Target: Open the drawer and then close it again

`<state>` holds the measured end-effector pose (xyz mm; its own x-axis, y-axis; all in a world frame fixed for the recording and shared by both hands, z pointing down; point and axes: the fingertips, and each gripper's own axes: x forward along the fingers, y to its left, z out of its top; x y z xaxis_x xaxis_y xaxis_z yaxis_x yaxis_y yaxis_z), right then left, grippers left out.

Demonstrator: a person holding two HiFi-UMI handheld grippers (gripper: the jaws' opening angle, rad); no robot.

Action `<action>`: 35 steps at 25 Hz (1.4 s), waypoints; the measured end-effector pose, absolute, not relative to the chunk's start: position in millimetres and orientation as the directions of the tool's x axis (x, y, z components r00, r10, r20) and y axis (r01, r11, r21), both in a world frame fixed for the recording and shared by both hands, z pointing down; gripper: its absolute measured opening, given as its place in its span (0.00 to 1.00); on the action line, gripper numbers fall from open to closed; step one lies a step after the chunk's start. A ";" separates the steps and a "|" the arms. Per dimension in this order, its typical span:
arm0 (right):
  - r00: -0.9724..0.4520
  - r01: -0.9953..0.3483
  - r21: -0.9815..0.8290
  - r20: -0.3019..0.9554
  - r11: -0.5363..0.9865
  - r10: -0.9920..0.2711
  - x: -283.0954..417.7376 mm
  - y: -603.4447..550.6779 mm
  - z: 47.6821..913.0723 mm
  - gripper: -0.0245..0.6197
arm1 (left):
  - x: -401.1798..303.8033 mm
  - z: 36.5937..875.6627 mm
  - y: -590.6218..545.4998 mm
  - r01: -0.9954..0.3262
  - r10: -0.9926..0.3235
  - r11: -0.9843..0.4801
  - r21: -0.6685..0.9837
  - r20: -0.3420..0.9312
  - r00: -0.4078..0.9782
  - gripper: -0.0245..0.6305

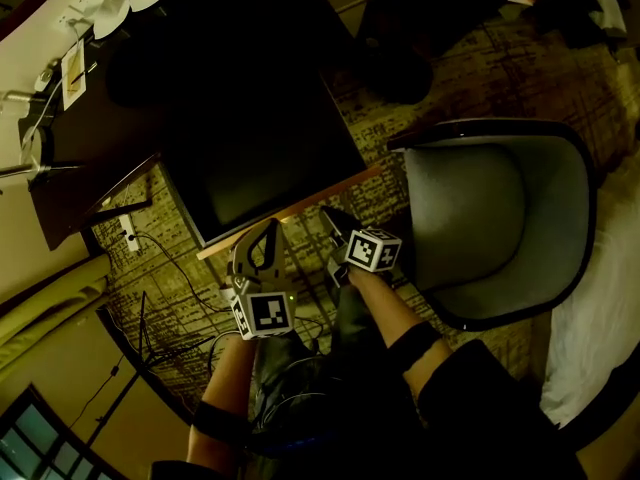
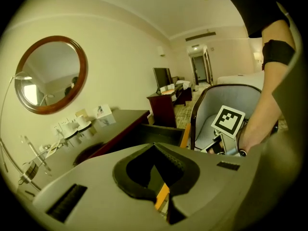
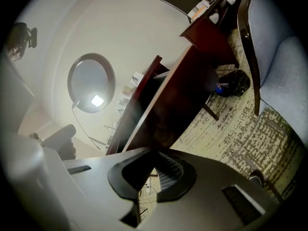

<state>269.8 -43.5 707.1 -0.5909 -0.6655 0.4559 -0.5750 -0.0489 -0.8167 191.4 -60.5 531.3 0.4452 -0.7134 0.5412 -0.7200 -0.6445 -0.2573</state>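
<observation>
Drawer (image 1: 262, 158) is pulled out, its front edge at 12 o'clock, just ahead of both tips. Left gripper (image 1: 270, 230) and right gripper (image 1: 333, 218) have jaws closed together, gripping nothing.

I am seeing a grey armchair (image 1: 500, 218) standing just right of the right tong (image 1: 333, 218). A round mirror (image 2: 50, 73) is hanging ahead of the left tong (image 1: 268, 228), up and leftwards. Cables (image 1: 178, 264) are lying on the patterned carpet (image 1: 480, 78), left of both tongs.

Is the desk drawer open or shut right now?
Open: the drawer juts out from the desk, its dark inside exposed in the head view.
</observation>
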 end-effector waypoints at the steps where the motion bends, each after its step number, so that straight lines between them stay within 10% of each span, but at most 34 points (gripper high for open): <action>1: -0.597 -0.571 -0.820 0.454 -0.048 -0.661 269.2 -44.5 712.9 0.04 | 194.6 535.9 -61.7 -0.715 -0.709 -0.650 -0.260 0.545 0.447 0.05; 35: -0.531 -0.580 -0.814 0.358 0.021 -0.768 242.7 -198.3 714.0 0.04 | 157.3 567.5 -150.4 -0.807 -0.796 -0.515 -0.288 0.511 0.326 0.05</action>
